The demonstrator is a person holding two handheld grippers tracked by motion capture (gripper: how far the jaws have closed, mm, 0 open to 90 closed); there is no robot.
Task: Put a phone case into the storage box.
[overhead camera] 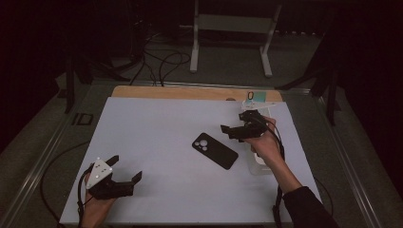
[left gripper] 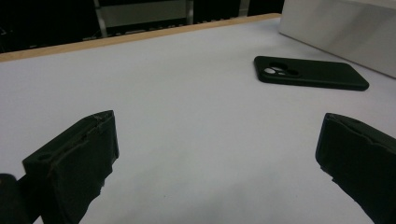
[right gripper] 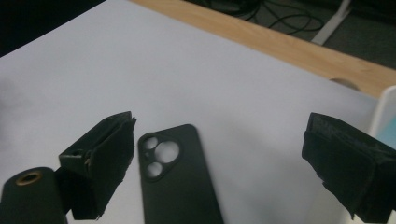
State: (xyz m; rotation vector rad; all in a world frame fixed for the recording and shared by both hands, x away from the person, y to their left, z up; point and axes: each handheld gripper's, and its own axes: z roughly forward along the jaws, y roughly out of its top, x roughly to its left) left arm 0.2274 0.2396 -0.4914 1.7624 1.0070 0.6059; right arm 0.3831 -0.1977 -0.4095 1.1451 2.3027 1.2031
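A black phone case (overhead camera: 215, 150) lies back-up, camera cut-outs showing, near the middle of the white sheet (overhead camera: 157, 123). My right gripper (overhead camera: 233, 123) hovers just right of it and a little farther back, jaws wide apart and nothing held. In the right gripper view the phone case (right gripper: 175, 182) lies below and between the jaws of the right gripper (right gripper: 219, 149), nearer the left jaw. My left gripper (overhead camera: 126, 167) rests open at the sheet's near left corner. Seen from the left gripper (left gripper: 219, 154), the phone case (left gripper: 310, 73) is far off at the upper right.
A clear plastic container (overhead camera: 259, 166) sits at the sheet's right edge under the right hand; its pale wall (left gripper: 345, 28) and rim (right gripper: 385, 107) appear in the gripper views. A bare wooden strip (overhead camera: 190, 92) runs along the far edge. Cables (overhead camera: 161, 61) and stand legs (overhead camera: 195, 47) lie on the floor beyond.
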